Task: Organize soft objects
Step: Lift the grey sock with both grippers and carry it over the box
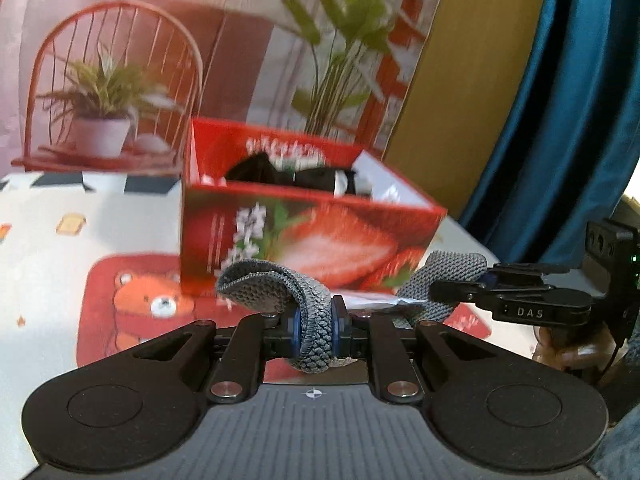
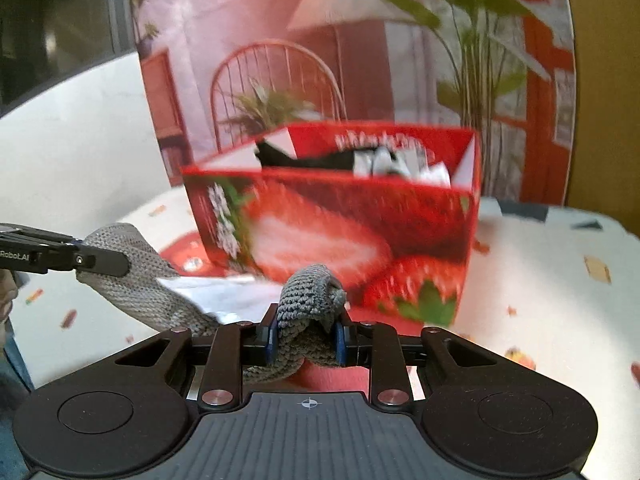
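A grey knitted cloth (image 1: 276, 284) hangs stretched between both grippers, above the table and in front of a red strawberry-printed box (image 1: 304, 236). My left gripper (image 1: 314, 330) is shut on one end of the cloth. The other end (image 2: 310, 304) is bunched between the pads of my right gripper (image 2: 306, 340), which is shut on it. In the left wrist view the right gripper (image 1: 452, 290) reaches in from the right; in the right wrist view the left gripper (image 2: 100, 260) comes in from the left. The box (image 2: 360, 232) holds black and white soft items (image 2: 360, 160).
The tablecloth (image 1: 52, 248) is white with small prints and a red bear patch (image 1: 140, 304). A printed backdrop (image 1: 120, 60) stands behind the box, a blue curtain (image 1: 568, 100) at the right. White paper or plastic (image 2: 224, 292) lies under the cloth.
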A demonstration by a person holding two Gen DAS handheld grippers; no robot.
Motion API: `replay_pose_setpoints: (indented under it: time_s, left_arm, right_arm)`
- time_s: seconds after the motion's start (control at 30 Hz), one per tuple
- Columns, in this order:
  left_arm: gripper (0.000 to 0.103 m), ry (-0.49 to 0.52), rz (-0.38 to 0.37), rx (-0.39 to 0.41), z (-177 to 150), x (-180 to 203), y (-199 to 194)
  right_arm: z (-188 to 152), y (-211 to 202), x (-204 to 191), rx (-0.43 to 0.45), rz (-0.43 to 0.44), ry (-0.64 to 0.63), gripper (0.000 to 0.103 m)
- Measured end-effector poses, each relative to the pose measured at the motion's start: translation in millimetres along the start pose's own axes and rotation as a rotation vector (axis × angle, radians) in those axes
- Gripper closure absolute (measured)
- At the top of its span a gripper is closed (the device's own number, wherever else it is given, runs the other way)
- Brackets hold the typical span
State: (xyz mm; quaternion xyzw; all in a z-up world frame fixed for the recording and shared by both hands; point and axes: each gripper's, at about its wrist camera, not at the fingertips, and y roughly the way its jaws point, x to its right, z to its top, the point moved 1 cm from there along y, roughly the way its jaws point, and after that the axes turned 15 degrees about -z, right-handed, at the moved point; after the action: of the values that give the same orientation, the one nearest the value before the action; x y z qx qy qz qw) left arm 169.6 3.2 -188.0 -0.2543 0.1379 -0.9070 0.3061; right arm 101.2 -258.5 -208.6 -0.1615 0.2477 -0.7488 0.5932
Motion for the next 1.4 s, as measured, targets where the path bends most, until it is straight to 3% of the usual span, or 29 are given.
replay_pose_setpoints:
  time_s: [0.37, 0.73, 0.9, 1.2, 1.4]
  left_arm:
    - [0.088, -0.011, 0.011, 0.140, 43.2, -2.7, -22.4]
    - [0.088, 0.025, 0.042, 0.173, 94.6, -8.7, 10.4]
    - [0.088, -0.006, 0.047, 0.108, 109.5, -22.3, 48.2]
    - [0.088, 0.001, 0.104, -0.128, 106.4, -52.6, 129.2]
    - [0.088, -0.017, 0.103, -0.213, 109.9, -66.6, 161.4]
  right_arm:
    - [48.1, -25.1, 14.4, 0.157, -0.005, 0.037, 0.080]
    - [107.6, 0.5, 24.2, 0.212, -0.065, 0.044, 0.080]
    - [123.0, 34.0, 23.5, 0.137, -0.110, 0.029, 0.080]
    - [119.3, 107.5, 16.0, -0.070, -0.163, -0.031, 0.080]
    - [121.5, 140.6, 20.9, -0.168, -0.171, -0.001, 0.080]
